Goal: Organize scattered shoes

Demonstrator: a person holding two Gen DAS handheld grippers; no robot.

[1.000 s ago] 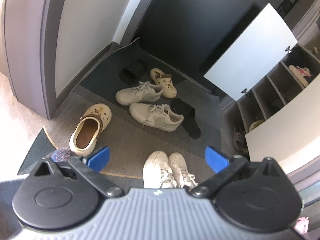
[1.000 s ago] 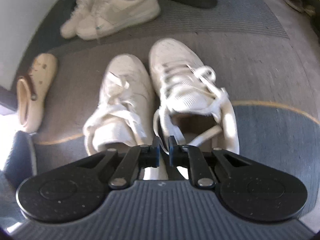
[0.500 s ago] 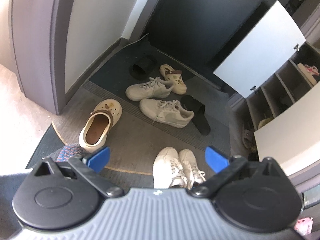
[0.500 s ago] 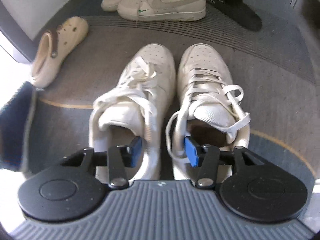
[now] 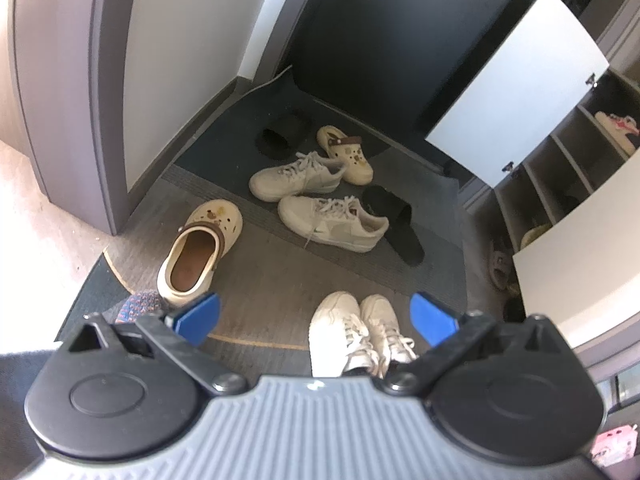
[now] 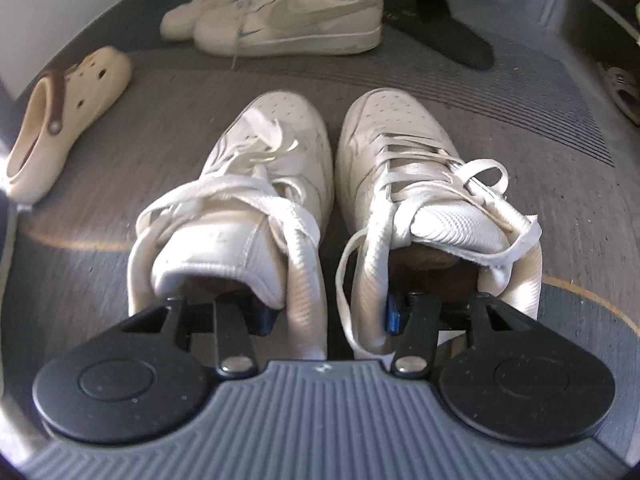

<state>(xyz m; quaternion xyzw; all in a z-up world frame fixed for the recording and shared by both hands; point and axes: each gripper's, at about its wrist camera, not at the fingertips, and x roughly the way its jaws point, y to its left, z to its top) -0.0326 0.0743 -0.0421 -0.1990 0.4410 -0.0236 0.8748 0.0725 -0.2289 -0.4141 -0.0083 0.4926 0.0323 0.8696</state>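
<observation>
Right gripper [image 6: 326, 316]: lowered over a pair of white high-top sneakers [image 6: 320, 200], one finger inside each shoe's opening, the two inner collar walls standing side by side between the blue pads [image 6: 393, 314]; jaws closing, and whether the pads already press on the collars cannot be told. The pair sits directly under and ahead of this gripper, toes pointing away, laces loose, on a grey ribbed doormat [image 6: 168, 128]. Ahead and to the left of the gripper: one cream clog [image 6: 64, 120] with a brown heel strap, lying apart from the pair. Farther ahead: two low off-white sneakers [image 6: 288, 20], close together, side-on. Ahead and to the right: a black slide sandal [image 6: 452, 34], just beside the low sneakers. Left gripper [image 5: 314, 316]: held above the floor, jaws spread wide, nothing between the blue pads [image 5: 198, 312]. Just below and right of its centre, the white high-top pair shows again, toes forward. To its left and slightly ahead, the cream clog, opening upward. Farther ahead, the two low sneakers, a second cream clog [image 5: 346, 154] touching the farther one, and a second black sandal [image 5: 282, 138] beyond. Far right: an open shoe cabinet [image 5: 560, 168] with white doors and divided compartments, shoes inside.
</observation>
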